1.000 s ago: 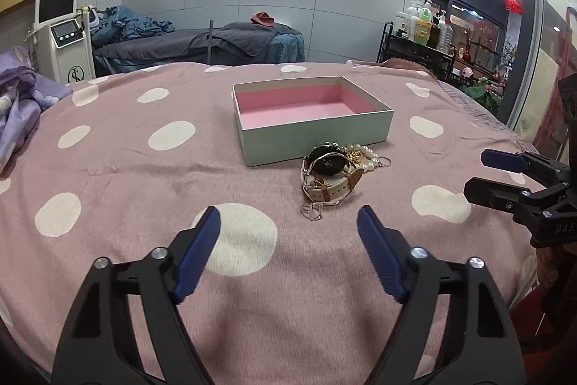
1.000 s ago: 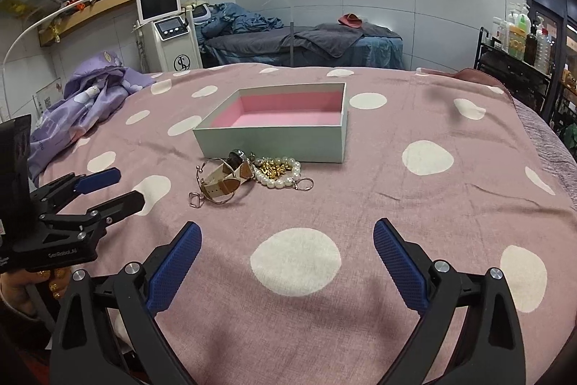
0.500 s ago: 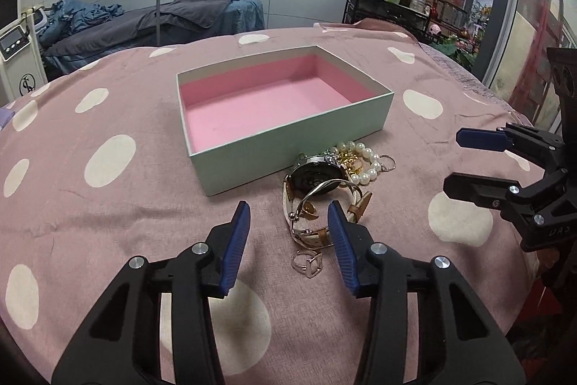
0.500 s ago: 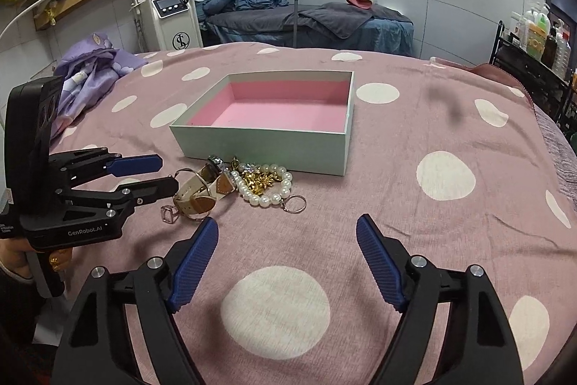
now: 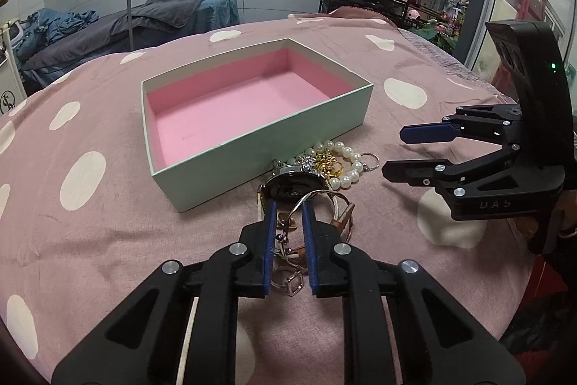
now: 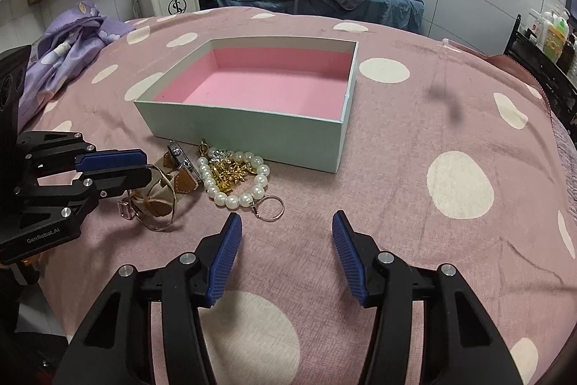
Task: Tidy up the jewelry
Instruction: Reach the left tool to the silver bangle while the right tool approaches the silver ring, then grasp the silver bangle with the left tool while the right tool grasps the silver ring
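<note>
A pale green cardboard box (image 5: 274, 147) with pink foam lining sits on my dotted pink cloth (image 5: 90, 230); beside it lie pearls (image 6: 234, 183) and a leather-strapped watch (image 5: 292, 184). My left tool (image 5: 288, 208) is closing round a thin silver bangle (image 5: 321, 195); my right tool (image 6: 285, 226) is closing, half open, on nothing
</note>
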{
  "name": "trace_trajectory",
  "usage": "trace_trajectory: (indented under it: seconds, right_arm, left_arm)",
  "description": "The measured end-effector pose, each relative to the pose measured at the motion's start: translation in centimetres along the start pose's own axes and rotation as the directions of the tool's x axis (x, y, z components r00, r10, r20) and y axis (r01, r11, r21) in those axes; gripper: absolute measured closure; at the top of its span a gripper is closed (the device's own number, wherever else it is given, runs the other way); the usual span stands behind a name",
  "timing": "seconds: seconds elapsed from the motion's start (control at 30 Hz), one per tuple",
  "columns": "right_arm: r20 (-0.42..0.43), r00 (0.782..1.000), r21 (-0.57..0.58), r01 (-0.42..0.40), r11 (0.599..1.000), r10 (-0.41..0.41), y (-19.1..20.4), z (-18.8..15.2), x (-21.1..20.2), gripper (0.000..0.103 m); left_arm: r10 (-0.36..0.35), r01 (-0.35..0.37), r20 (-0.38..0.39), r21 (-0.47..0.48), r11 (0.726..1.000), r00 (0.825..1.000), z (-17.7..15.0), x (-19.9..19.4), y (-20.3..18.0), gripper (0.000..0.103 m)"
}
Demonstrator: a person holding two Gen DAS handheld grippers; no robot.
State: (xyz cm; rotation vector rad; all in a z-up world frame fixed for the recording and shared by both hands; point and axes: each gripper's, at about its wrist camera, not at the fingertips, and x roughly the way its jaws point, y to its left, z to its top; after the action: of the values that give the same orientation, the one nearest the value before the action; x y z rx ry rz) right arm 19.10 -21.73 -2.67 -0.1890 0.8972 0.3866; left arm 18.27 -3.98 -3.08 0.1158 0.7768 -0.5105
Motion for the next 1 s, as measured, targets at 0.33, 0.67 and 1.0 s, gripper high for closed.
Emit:
trace_trajectory:
  seconds: [0.33, 0.67, 1.0]
  right_arm:
    - [-0.044, 0.999, -0.099, -0.011, 0.995, 0.007, 1.2, 0.8, 1.7, 0.059]
    - [-0.053, 0.998, -0.150, -0.028, 0.988, 0.020, 1.9, 1.0, 2.1, 0.073]
    - [-0.059, 0.998, -0.155, -0.039, 0.987, 0.030, 1.9, 1.1, 2.3, 0.075]
  left_arm:
    - [-0.025, 0.025, 0.009, 0.023, 0.999, 1.000, 0.3, -0.1, -2.3, 0.101]
    - [0.053, -0.055, 0.022, 0.093, 0.994, 0.998, 0.5, -0.3, -2.2, 0.090]
    - [-0.025, 0.032, -0.072, 0.101, 0.994, 0.997, 0.2, 1.8, -1.1, 0.085]
